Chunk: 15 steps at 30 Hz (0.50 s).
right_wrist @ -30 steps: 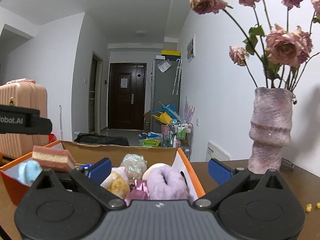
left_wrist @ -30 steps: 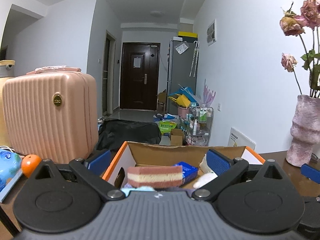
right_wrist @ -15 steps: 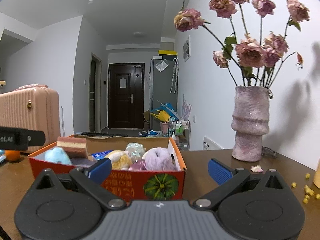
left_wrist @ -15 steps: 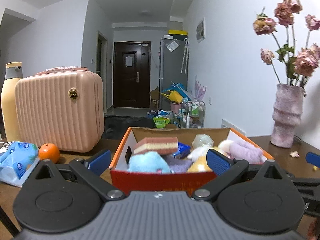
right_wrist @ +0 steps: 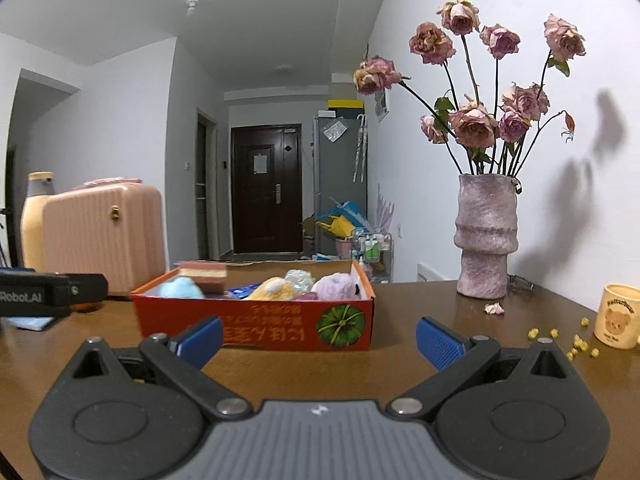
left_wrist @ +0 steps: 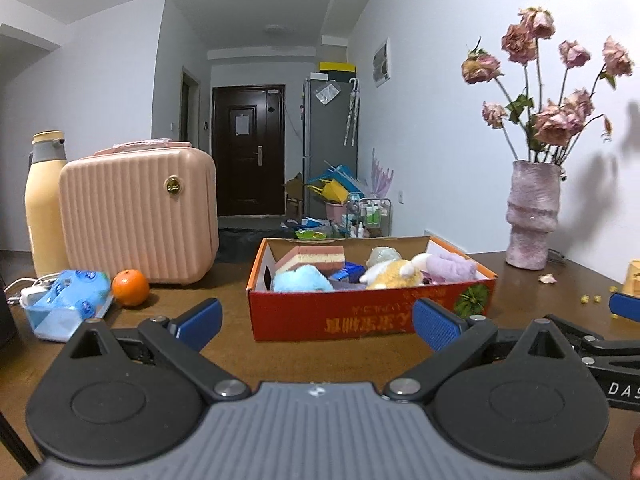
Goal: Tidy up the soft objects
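Both grippers have pulled back from the red box (left_wrist: 360, 316) since a second ago; the box is now seen whole, ahead on the table (left_wrist: 240, 352). Left gripper (left_wrist: 316, 320) level, jaws spread, holding nothing, pointing at the box front. Right gripper (right_wrist: 318, 334) likewise released and empty, level, to the box's right. The box's long axis runs left-right across both views. Inside, left to right: blue plush (left_wrist: 302, 279), layered cake sponge (left_wrist: 316, 258) above it, yellow plush (left_wrist: 394, 274), purple plush (left_wrist: 450, 266). Orange (left_wrist: 130, 287) left of the box, vase (left_wrist: 530, 214) right.
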### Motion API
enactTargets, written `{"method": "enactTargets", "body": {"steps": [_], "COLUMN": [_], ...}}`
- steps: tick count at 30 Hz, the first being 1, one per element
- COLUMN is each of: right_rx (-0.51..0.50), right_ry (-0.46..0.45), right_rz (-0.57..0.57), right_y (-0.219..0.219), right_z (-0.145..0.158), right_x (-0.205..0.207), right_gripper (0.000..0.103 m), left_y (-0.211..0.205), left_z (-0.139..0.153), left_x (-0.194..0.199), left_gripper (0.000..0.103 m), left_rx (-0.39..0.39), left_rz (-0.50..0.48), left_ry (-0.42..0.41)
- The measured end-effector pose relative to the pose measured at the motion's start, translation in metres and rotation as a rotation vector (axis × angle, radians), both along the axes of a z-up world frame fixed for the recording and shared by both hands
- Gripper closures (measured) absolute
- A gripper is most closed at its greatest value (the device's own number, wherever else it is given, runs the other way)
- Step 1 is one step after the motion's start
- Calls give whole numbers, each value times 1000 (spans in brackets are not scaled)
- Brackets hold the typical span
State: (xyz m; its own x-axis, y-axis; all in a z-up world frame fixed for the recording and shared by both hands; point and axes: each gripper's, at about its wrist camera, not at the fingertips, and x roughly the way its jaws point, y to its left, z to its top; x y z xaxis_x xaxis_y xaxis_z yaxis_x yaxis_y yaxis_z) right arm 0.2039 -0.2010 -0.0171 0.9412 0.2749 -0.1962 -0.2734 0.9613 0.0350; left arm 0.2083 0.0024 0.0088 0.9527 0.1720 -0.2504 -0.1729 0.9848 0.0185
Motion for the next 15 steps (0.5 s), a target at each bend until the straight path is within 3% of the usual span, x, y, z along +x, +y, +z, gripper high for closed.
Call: {"method": "enactTargets", "body": {"steps": [7,15], "right_rx": [-12,-29], "right_ry": [-10,-33], "right_rz": [29,26], "right_y": [-6,-17], "right_z": [17,44], "right_x": [-68,-125], "right_gripper": [0,0], "left_y": [1,-5], "left_z": [19,30], "left_x": [-62,-127], "left_gripper": [0,0], "left_rx": [-35,-14], "left_rz": [-28,-58], "left_ry": [-26,-51]}}
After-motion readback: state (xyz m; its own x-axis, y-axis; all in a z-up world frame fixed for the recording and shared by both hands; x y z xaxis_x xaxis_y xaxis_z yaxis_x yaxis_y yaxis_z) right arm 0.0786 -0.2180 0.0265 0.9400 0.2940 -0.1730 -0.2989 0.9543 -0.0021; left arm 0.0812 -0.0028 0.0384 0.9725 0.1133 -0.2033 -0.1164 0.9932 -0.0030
